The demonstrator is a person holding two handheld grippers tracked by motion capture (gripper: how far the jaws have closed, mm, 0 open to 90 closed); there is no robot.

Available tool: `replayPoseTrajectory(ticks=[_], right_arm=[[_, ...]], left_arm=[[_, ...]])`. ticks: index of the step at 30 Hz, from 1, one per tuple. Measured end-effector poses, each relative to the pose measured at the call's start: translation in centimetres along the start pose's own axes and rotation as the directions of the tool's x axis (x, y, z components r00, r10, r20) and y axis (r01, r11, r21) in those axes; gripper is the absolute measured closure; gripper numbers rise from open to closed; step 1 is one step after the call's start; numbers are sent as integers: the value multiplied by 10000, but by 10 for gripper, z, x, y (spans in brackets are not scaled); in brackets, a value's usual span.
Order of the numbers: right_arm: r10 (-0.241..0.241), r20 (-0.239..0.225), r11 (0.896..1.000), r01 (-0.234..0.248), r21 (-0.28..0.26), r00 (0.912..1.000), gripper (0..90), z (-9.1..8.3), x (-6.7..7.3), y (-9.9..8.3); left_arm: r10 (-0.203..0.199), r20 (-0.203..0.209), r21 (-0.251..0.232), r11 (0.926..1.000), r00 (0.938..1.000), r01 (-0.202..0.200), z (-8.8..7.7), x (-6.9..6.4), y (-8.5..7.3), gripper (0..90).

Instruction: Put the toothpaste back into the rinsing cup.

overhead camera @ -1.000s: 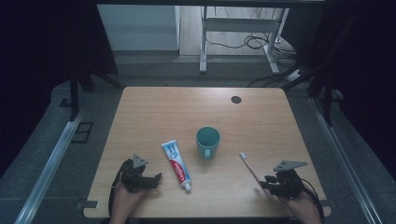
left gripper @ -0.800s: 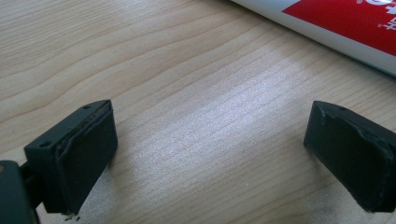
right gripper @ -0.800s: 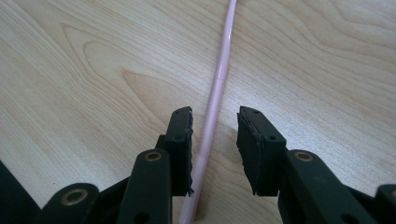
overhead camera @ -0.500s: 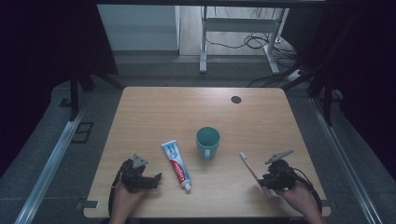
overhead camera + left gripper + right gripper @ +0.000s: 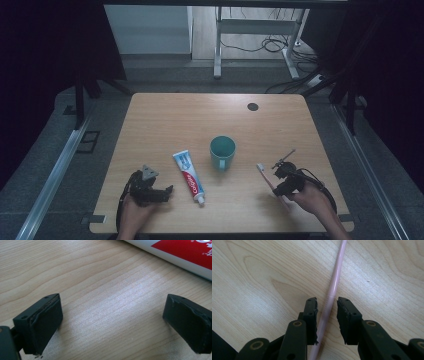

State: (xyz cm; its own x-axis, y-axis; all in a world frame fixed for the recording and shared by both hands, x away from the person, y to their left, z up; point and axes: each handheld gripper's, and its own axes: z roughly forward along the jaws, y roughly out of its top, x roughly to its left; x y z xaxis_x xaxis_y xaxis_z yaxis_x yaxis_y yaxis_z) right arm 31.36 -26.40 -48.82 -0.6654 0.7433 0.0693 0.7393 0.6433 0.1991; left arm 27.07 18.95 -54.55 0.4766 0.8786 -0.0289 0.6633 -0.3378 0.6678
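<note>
Toothbrush (image 5: 270,181) is lying flat on the counter (image 5: 165,120) near its right front corner, pink handle running toward us, bristle head pointing away. We are seeing the right gripper (image 5: 281,176) straddling it: in the right gripper view the handle (image 5: 331,292) is passing between the two jaws, which have just been closing in; a sliver of gap is showing on each side, so the pads are not yet clamping it. Teal mug (image 5: 222,151) is standing upright just left of the brush head, apart from it. Toothpaste tube (image 5: 189,177) is lying flat left of the mug, cap end toward us. Left gripper (image 5: 161,192) is resting at the front left, jaws wide apart and holding nothing, the tube (image 5: 175,252) just beyond them. Nothing is lying across the brush.
</note>
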Motion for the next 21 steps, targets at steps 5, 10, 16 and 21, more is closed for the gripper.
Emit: replayPoseTrajectory(ticks=[5, 10, 16, 21], right_arm=[[-8, 105, 9993, 4, 372, 9999, 706, 4, 0, 9], [-129, 235, 9980, 114, 620, 9996, 722, 7, 1, 16], [-158, 387, 9960, 123, 887, 9991, 741, 12, 2, 23], [-157, 537, 9938, 96, 1107, 9984, 820, 16, 1, 26]], left_arm=[[0, -3, -3, 10000, 10000, 0, 0, 0, 0, 28], [1, -1, -2, 10000, 10000, -1, 0, 0, 0, 28], [1, -2, -1, 10000, 10000, -1, 0, 0, 0, 28], [4, -2, -1, 10000, 10000, -4, 0, 0, 0, 28]])
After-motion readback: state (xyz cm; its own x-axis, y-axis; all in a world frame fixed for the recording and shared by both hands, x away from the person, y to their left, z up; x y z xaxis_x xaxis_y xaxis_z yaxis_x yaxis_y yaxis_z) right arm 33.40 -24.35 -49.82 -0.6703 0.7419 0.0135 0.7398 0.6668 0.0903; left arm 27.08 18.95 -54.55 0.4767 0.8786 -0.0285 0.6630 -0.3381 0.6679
